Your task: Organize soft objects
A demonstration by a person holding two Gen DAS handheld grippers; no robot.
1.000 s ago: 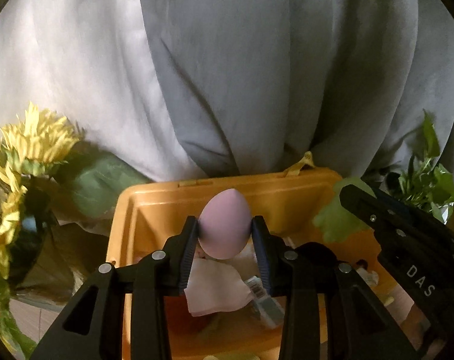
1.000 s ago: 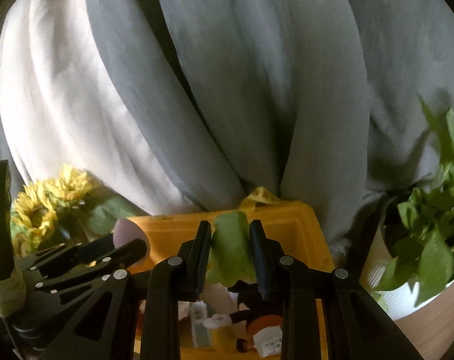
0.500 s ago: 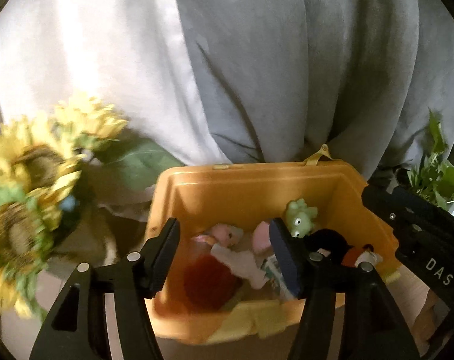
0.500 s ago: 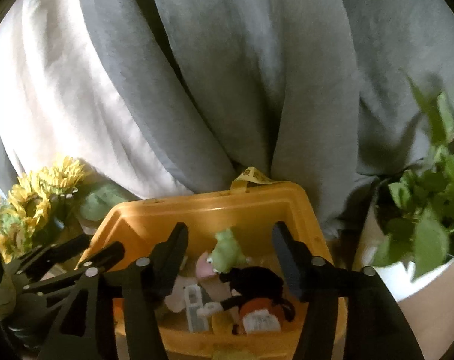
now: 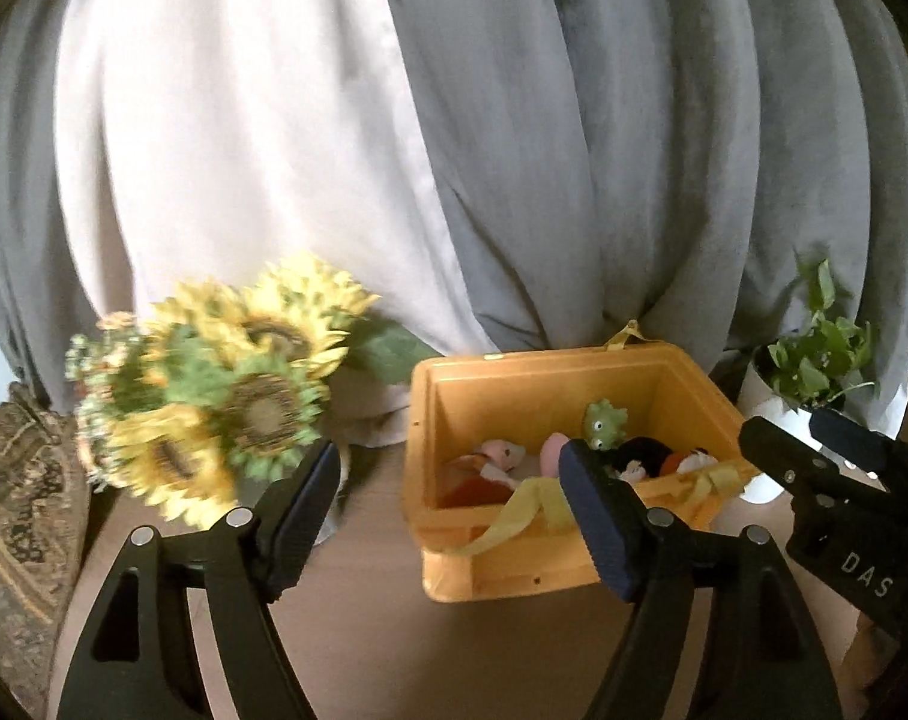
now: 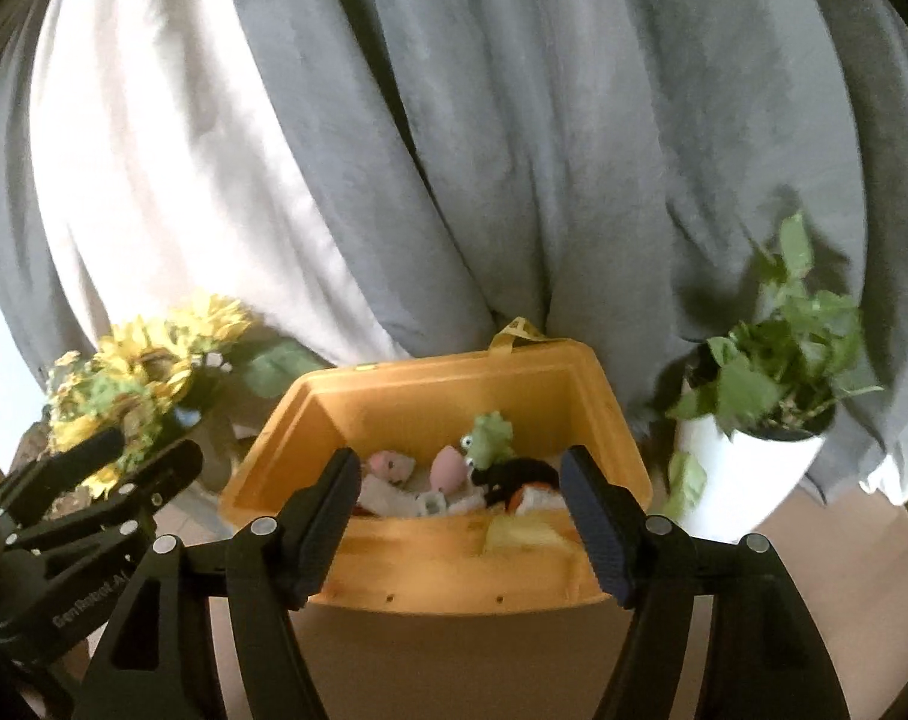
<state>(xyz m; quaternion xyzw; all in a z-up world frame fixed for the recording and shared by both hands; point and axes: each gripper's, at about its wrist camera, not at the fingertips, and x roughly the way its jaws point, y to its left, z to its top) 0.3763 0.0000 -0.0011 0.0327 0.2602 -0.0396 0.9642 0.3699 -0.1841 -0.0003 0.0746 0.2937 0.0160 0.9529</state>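
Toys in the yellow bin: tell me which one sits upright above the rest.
The green dinosaur, at the bin's back right. Its head stands above the pile, while the pink egg and black plush lie low beside it.

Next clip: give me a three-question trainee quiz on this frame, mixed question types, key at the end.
1. True or false: the left gripper is clamped on the pink egg-shaped sponge.
2. Multiple choice: where is the small green dinosaur toy? A) between the right gripper's fingers B) inside the open orange plastic bin C) on the table beside the yellow sunflower bouquet
3. Fill in: the leafy green plant in the white pot stands to the ______ of the bin, seen from the right wrist camera.

Key: 1 false, both grippers are open and empty; 2 B; 3 right.
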